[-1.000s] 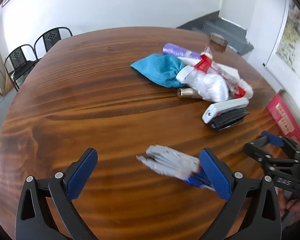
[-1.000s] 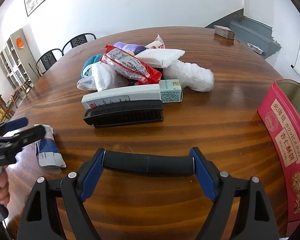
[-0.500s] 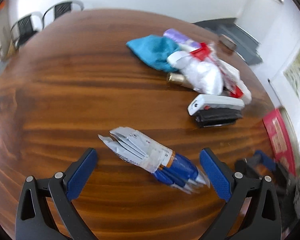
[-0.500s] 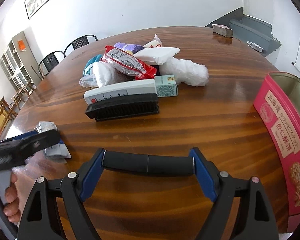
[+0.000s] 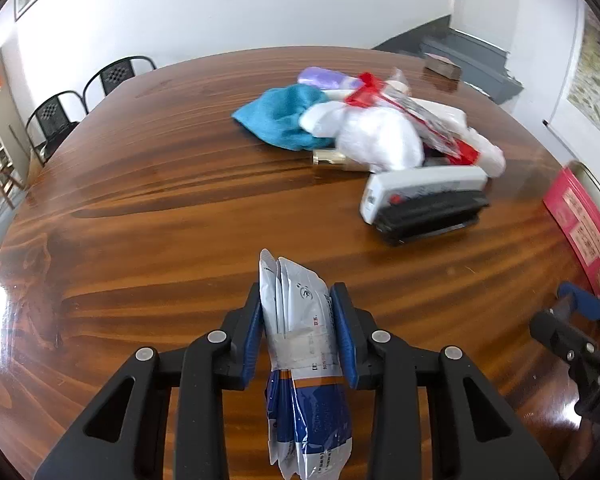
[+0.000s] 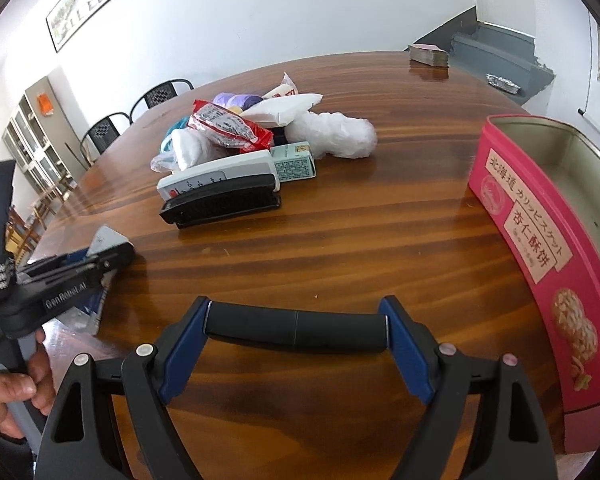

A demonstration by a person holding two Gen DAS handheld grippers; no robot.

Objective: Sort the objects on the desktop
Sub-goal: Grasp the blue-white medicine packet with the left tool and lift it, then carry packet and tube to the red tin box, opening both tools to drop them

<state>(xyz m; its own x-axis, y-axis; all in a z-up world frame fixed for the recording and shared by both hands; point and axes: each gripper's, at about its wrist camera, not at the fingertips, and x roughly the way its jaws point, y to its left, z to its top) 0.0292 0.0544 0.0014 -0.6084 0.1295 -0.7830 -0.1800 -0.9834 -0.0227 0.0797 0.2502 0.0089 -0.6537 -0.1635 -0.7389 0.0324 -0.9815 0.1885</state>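
At the far left of the right wrist view, a person's hand [image 6: 14, 390] grips the handle of the left gripper [image 5: 298, 322], which reaches in over the round, dark-grained wooden table [image 5: 160, 208]. In the left wrist view that gripper's jaws are closing on a bundle of silver-and-blue foil sachets bound with clear tape [image 5: 300, 344]. The bundle stands lengthwise between the blue pads [image 5: 253, 330], both of which press against its sides; its silver end pokes forward past the fingertips and its blue end trails back toward the camera.

Further right and well apart from the bundle, a heap of things sits near the middle of the table. A crumpled teal cloth [image 5: 282, 116] lies at its left, a purple roll [image 5: 320, 79] behind it, a white crinkled plastic bag [image 5: 380, 142] beside the cloth, and a red-and-clear snack packet [image 6: 228, 128] on top. At the near edge of the heap a white remote control [image 6: 220, 178] lies against a black oblong brush [image 6: 220, 206], and a small pale green carton [image 6: 294, 162] touches the remote's right end.

The right gripper [image 6: 296, 326] holds a black cylindrical bar [image 6: 296, 328] crosswise; its jaws stand wide, with the blue pads on the bar's two ends. At the far right, an open pink biscuit tin with printed labels [image 6: 532, 220] stands on the table edge.
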